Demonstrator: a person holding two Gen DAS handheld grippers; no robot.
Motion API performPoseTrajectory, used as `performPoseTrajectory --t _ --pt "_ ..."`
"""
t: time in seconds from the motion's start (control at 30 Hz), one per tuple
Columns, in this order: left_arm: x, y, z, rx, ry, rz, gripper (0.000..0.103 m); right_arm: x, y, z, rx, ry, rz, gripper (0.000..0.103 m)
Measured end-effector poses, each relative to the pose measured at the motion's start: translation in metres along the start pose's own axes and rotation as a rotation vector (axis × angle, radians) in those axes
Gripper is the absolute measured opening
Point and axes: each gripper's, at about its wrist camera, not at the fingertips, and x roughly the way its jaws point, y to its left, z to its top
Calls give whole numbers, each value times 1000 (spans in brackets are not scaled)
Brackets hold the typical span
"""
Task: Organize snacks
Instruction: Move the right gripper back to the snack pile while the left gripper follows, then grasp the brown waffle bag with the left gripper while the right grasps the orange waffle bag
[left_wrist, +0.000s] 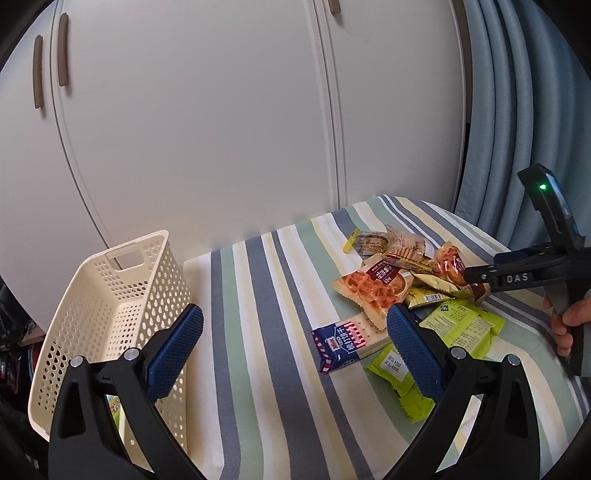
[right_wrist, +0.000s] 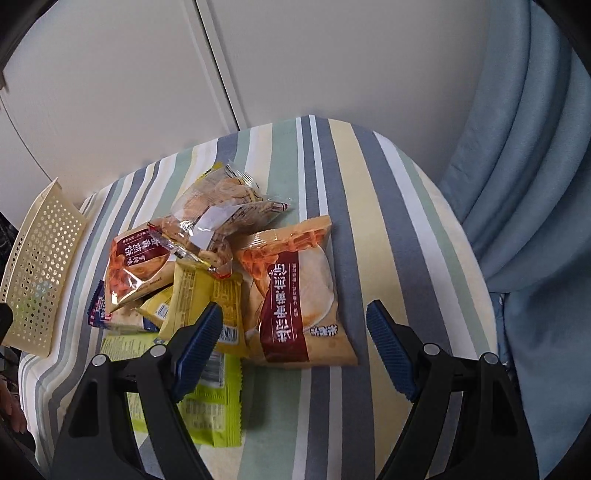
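Note:
A heap of snack packets lies on the striped tabletop. In the left wrist view my left gripper is open and holds nothing, with a cream perforated basket to its left and a blue-and-red cracker packet and lime-green packets to its right. The right gripper reaches over the heap from the right. In the right wrist view my right gripper is open above an orange-and-maroon packet. Yellow packets, a second orange packet and clear-wrapped biscuits lie beside it.
White cupboard doors stand behind the table. A blue curtain hangs at the right, close to the table's edge. A hand holds the right gripper's handle. The basket sits at the table's left edge.

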Motion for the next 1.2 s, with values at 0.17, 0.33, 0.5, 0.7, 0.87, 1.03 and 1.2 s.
performPoseTrajectory --t 0.17,0.33,0.5,0.7,0.87,1.03,1.2 --pt "16 0 3 -39 41 -38 101 22 -2 10 18 47 27 80" --pt "33 -1 2 -44 77 -33 101 26 6 12 -37 60 6 80" --pt "48 -7 3 -30 110 -47 101 39 2 15 -29 110 -14 58" --pt "71 -21 9 44 143 -65 101 32 -8 8 -71 108 -60 54" --pt "98 -40 21 117 180 -163 101 34 -26 6 -11 113 -16 55" --pt "128 -60 24 224 255 -236 101 34 -18 4 -44 109 -31 57" --pt "153 -71 23 245 302 -202 101 35 -14 3 -49 108 -24 60"
